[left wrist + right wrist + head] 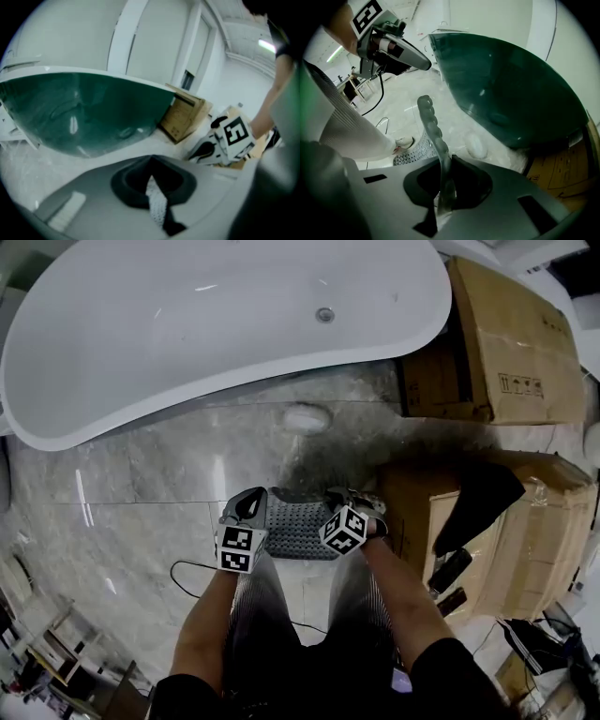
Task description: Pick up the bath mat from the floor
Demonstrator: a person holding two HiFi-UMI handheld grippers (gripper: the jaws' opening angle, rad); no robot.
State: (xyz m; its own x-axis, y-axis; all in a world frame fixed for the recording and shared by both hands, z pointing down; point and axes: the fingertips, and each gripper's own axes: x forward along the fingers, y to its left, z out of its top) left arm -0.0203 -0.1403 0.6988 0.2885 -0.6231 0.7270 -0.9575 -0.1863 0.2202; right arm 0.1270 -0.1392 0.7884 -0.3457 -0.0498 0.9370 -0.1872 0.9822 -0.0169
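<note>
**While the left gripper (251, 505) and right gripper (349, 498) clench it, the bath mat (298, 529) looks lifted**

Because each pair of jaws is clamped on an edge, it hangs stretched between them before the person's legs (255, 610); it appears clear of the floor (141, 474); the pickup seems essentially done; only holding it remains.

The bathtub (187, 324) is smooth, glossy white; the floor (141, 484) is polished, reflective grey stone tile. The bath mat (300, 526) is grey and perforated; the cardboard boxes (511, 343) are matt brown.
</note>
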